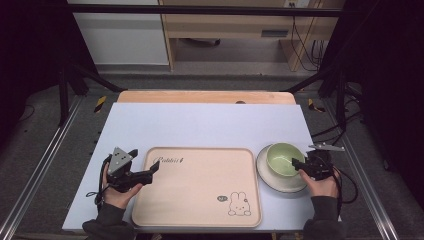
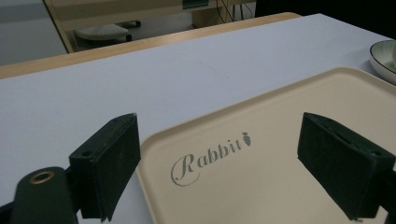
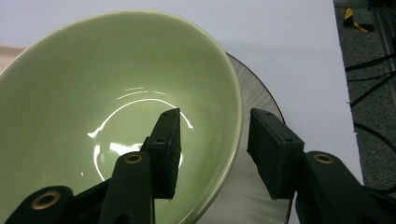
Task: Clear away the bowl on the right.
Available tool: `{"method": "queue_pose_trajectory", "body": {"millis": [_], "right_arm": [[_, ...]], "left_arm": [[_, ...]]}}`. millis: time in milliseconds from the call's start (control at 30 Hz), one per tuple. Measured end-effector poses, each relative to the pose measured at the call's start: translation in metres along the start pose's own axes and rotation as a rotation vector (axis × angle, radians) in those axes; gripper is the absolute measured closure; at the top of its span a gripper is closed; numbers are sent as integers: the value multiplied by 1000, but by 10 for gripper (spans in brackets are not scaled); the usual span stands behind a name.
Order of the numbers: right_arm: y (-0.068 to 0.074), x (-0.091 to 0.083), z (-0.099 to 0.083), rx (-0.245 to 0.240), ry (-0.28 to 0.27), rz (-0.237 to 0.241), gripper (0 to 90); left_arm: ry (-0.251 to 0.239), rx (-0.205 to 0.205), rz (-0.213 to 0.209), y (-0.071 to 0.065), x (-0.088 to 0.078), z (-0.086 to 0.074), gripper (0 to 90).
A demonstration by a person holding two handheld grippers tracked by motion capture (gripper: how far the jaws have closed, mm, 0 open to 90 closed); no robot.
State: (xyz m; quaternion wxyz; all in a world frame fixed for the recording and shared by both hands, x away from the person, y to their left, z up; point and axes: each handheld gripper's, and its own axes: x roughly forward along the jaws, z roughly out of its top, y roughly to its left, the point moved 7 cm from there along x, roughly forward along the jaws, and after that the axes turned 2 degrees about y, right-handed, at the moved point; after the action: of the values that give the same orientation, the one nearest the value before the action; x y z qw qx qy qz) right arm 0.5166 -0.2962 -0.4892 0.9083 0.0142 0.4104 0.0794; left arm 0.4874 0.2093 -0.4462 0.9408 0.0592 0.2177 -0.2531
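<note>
A: Where is the green bowl (image 1: 283, 158)?

B: It sits on a pale plate (image 1: 270, 178), on the right side of the surface (image 1: 210, 125). The plate is just beside the right edge of the big tray (image 1: 200, 200).

A: And the right claw (image 1: 298, 165)?

B: The person's right hand (image 1: 322, 182) holds it at the bowl's right rim. In the right gripper view one jaw is inside the bowl and the other is outside, over the plate. The rim runs between them.

A: Is it squeezing the bowl?

B: Not that the pictures show. There is a gap between each pad and the bowl's wall, so the claw is part open with the rim in the middle.

A: What about the left claw (image 1: 154, 169)?

B: The left hand (image 1: 117, 192) holds it at the tray's left edge, near the far left corner. Its jaws stand wide apart with nothing in them. In the left gripper view one jaw is over the surface and the other is over the tray.

A: What is on the tray?

B: The word "Rabbit" (image 2: 210, 156) is printed near that corner, and a small bunny drawing (image 1: 239, 204) is near the corner closest to the person's right hand.
</note>
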Motion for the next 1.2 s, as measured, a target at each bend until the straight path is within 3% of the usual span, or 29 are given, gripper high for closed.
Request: {"method": "queue_pose_trajectory", "body": {"millis": [533, 1200], "right_arm": [[-1, 6, -2, 39, 57, 12, 698], [-3, 10, -1, 78, 85, 24, 782]], "left_arm": [[1, 0, 1, 0, 1, 0, 129], [8, -4, 3, 2, 2, -2, 129]]}}
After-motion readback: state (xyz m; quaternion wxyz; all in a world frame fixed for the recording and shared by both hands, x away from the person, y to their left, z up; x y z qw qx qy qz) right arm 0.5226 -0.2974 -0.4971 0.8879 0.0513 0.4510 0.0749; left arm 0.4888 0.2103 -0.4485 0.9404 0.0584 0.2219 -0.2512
